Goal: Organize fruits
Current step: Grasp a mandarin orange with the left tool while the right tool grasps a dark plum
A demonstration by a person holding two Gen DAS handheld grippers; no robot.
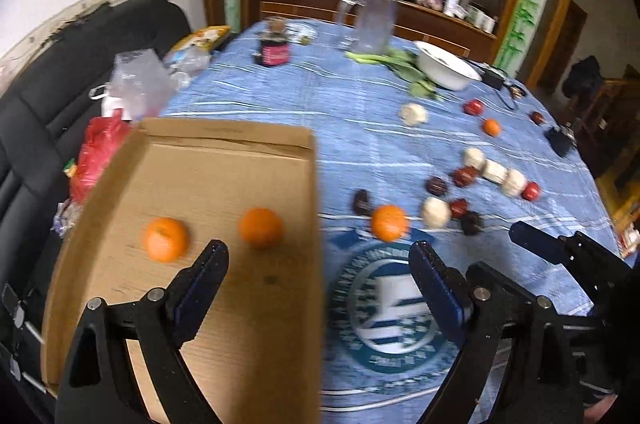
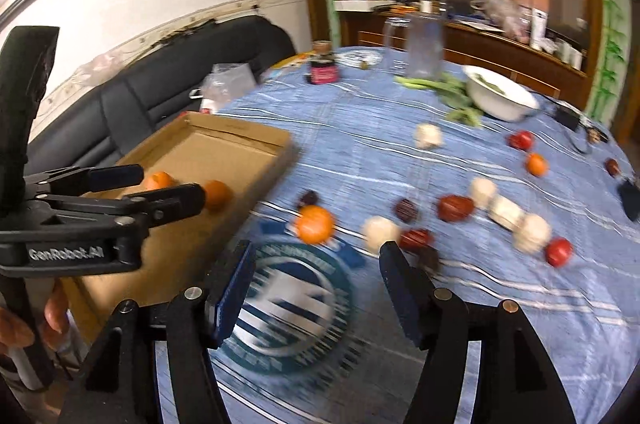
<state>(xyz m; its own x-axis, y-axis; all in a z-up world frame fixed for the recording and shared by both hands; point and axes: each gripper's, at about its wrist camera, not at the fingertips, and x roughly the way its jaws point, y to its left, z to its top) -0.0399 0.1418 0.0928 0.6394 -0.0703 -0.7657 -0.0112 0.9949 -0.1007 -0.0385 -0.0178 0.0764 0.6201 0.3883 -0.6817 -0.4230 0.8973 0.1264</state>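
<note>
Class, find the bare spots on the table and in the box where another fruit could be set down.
Free: the cardboard box floor behind its two oranges, and the blue cloth between box and white bowl. Crowded: the fruit cluster at right.

Two oranges lie side by side, apart, in a shallow cardboard box. A third orange sits just outside it, among scattered red, dark and pale fruits.

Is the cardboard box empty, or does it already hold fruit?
Not empty: the cardboard box holds two oranges, one left and one right, on its floor. Another orange sits outside on the tablecloth.
</note>
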